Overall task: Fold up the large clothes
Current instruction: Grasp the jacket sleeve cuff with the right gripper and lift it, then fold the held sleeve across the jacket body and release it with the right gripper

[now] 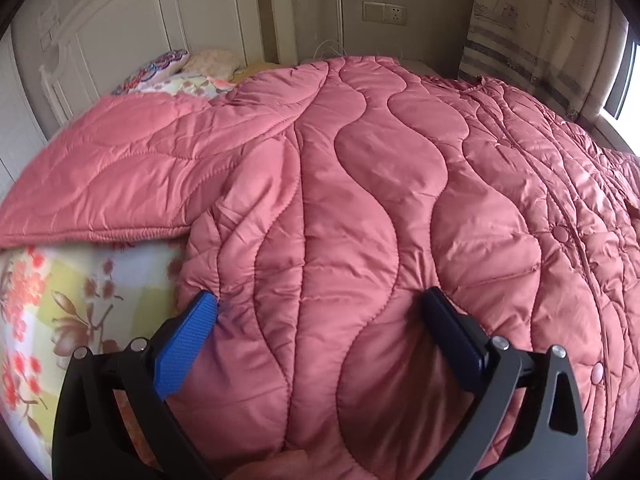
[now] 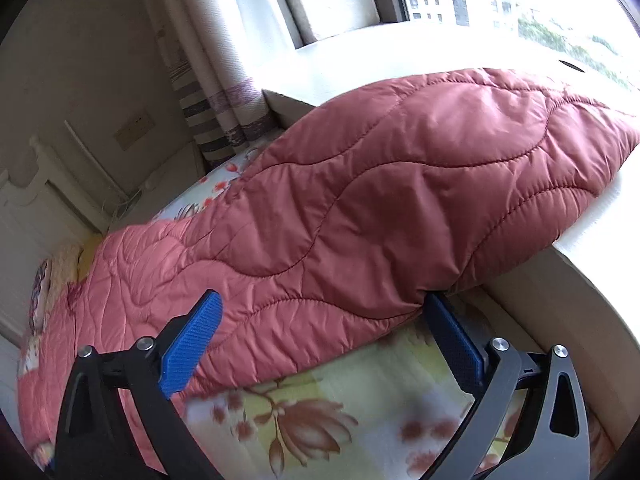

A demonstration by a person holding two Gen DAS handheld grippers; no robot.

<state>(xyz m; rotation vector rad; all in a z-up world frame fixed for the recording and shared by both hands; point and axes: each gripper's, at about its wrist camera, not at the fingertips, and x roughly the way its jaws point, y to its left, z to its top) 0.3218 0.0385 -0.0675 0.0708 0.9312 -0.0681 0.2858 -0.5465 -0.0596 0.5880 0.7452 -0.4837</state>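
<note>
The pink quilted coat point(image 1: 360, 184) lies spread across the bed, over a floral bedsheet point(image 1: 52, 288), with one sleeve point(image 1: 120, 184) stretched out toward the headboard point(image 1: 120, 28) side.

On the left, the left gripper point(image 1: 320, 312) is wide open, its blue fingers point(image 1: 186, 350) straddling a bulging stretch of the coat's near edge — nothing is pinched yet. The padding is thick and the shell looks slick, so I judge that closing here could catch only the top layer, or a puffed ridge that squeezes out as the hand lifts. A shallow bite would let the edge slide free midway through a fold.

On the right, the right gripper point(image 2: 320, 304) is also spread open, at the coat's lower edge near the window ledge point(image 2: 360, 68), where one corner point(image 2: 560, 120) rests up on the ledge. One finger point(image 2: 456, 340) sits at or just under the hem and the other finger point(image 2: 192, 340) sits beside the fabric. Two risks seem likely — the lower finger may scoop the bedsheet along with the hem, and the corner on the ledge may drag or hang back, skewing the fold.

If the two hands grip at uneven depths, the bulky coat will probably fold crooked.
</note>
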